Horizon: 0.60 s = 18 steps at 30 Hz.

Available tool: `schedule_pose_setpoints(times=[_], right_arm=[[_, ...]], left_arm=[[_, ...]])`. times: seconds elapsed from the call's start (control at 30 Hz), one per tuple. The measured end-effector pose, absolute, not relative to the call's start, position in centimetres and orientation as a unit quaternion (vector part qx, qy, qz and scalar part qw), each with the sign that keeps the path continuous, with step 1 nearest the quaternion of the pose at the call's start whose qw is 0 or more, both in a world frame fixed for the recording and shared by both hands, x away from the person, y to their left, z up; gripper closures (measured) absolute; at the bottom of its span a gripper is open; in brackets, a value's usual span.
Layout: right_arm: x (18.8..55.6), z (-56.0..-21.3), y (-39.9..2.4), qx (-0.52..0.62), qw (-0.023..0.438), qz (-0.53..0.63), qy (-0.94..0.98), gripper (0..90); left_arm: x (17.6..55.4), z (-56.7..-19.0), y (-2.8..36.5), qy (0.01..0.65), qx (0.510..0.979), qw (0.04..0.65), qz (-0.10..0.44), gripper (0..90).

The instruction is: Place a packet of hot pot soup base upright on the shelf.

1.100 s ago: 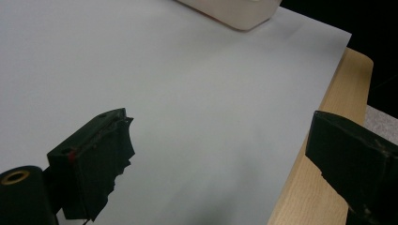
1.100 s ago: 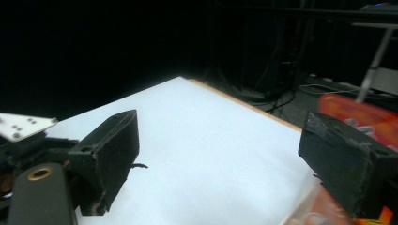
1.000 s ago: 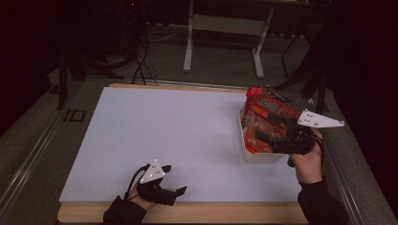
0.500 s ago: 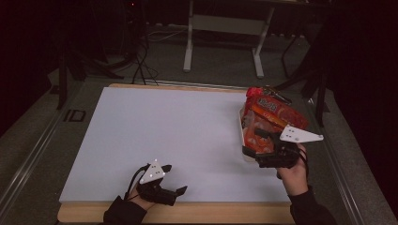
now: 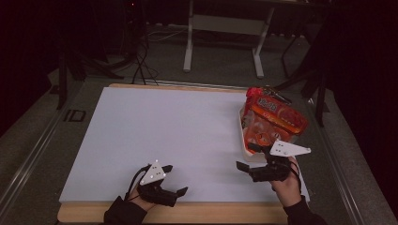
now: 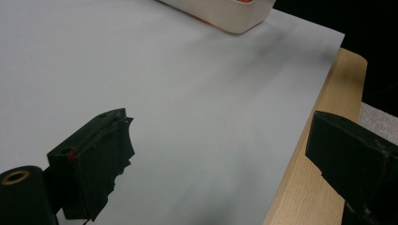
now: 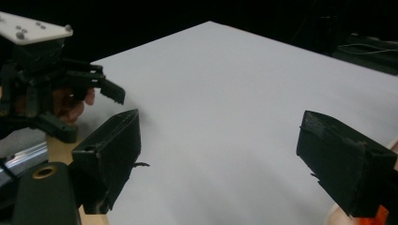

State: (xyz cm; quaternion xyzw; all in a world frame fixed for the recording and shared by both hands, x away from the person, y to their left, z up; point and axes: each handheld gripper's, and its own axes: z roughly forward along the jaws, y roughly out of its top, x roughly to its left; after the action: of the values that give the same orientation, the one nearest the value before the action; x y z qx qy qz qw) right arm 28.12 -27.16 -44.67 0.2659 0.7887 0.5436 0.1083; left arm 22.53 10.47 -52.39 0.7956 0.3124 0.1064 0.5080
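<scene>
A white tray (image 5: 246, 151) of red-orange snack packets (image 5: 274, 119) sits at the right edge of the white worktop (image 5: 178, 131), its long axis running near to far. The right tool (image 5: 248, 157), jaws wide apart and empty, hovers just beside the tray's near end. The left tool (image 5: 174, 180), also wide open and empty, rests at the near edge, well apart.
</scene>
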Motion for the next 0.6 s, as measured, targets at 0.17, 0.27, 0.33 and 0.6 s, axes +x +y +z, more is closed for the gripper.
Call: schedule_pose_setpoints(times=[0.17,0.27,0.33,0.6], right_arm=[[27.7,-45.7,-27.5,0.271,0.106,0.54,0.79,13.9],[27.5,-46.0,-27.7,0.272,0.105,0.537,0.791,13.8],[27.3,-46.1,-27.8,0.271,0.104,0.536,0.792,13.8],[26.4,-46.8,-28.3,0.274,0.1,0.527,0.799,13.8]], left_arm=[[22.5,-52.3,10.4,0.31,0.795,0.511,0.104,7.0],[22.4,-52.3,10.4,0.308,0.796,0.511,0.104,7.0],[22.4,-52.3,10.3,0.306,0.797,0.511,0.104,7.0],[22.4,-52.3,10.4,0.306,0.795,0.515,0.102,7.0]])
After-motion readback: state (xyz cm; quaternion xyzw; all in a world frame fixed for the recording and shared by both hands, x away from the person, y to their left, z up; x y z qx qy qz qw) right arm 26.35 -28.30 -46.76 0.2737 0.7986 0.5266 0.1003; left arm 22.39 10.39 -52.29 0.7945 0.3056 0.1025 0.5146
